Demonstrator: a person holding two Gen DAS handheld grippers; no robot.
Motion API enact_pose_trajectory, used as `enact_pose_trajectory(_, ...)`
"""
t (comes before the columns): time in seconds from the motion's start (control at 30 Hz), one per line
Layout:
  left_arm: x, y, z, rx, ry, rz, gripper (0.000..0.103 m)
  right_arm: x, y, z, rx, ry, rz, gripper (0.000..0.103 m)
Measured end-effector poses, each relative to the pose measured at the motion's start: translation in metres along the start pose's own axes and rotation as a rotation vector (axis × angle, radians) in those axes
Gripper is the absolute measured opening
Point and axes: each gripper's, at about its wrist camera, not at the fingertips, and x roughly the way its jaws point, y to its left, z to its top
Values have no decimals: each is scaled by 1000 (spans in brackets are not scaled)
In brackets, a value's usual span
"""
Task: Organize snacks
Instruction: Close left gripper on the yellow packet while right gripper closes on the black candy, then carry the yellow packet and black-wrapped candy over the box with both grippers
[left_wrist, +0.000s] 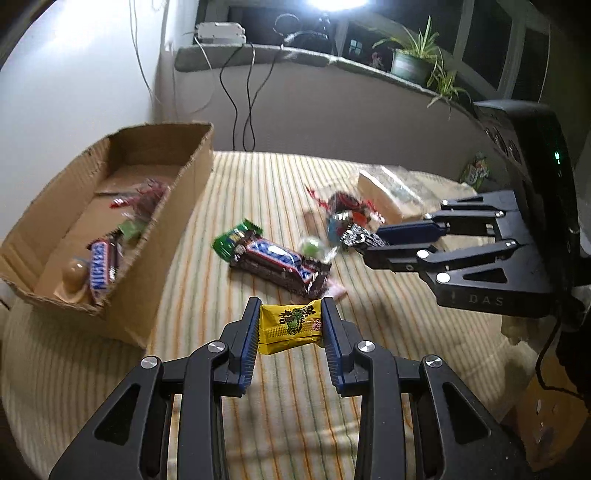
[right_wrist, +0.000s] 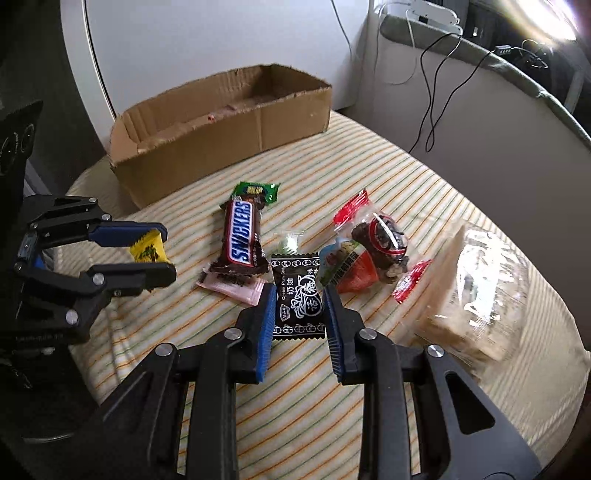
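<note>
My left gripper (left_wrist: 290, 314) is shut on a yellow candy packet (left_wrist: 290, 326) and holds it above the striped cloth; it also shows in the right wrist view (right_wrist: 149, 251). My right gripper (right_wrist: 298, 297) is shut on a black plum candy packet (right_wrist: 297, 295), held just above the cloth; it also shows in the left wrist view (left_wrist: 360, 238). A cardboard box (left_wrist: 155, 236) at the left holds a Snickers bar (left_wrist: 99, 269) and other snacks. A second Snickers bar (right_wrist: 242, 236) lies on the cloth over a green packet (right_wrist: 255, 192).
A pink sachet (right_wrist: 236, 286), a small green candy (right_wrist: 288, 243), a red-and-blue packet (right_wrist: 347, 269), a bag of dark snacks (right_wrist: 382, 236) and wrapped crackers (right_wrist: 469, 295) lie on the round table (right_wrist: 424, 406). Cables hang on the wall behind. A potted plant (left_wrist: 413, 62) stands on the sill.
</note>
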Motion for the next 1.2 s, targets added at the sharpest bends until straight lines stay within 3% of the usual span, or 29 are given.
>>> enact_pose_trajectory(0.4,-32,40,20,-32,-104,54,30,-23,19,36,-13,-89,6,27)
enact_pose_trajectory(1.2,-35,145,39,-162,-155,232,30,15,77,111,-81,-137,83,27)
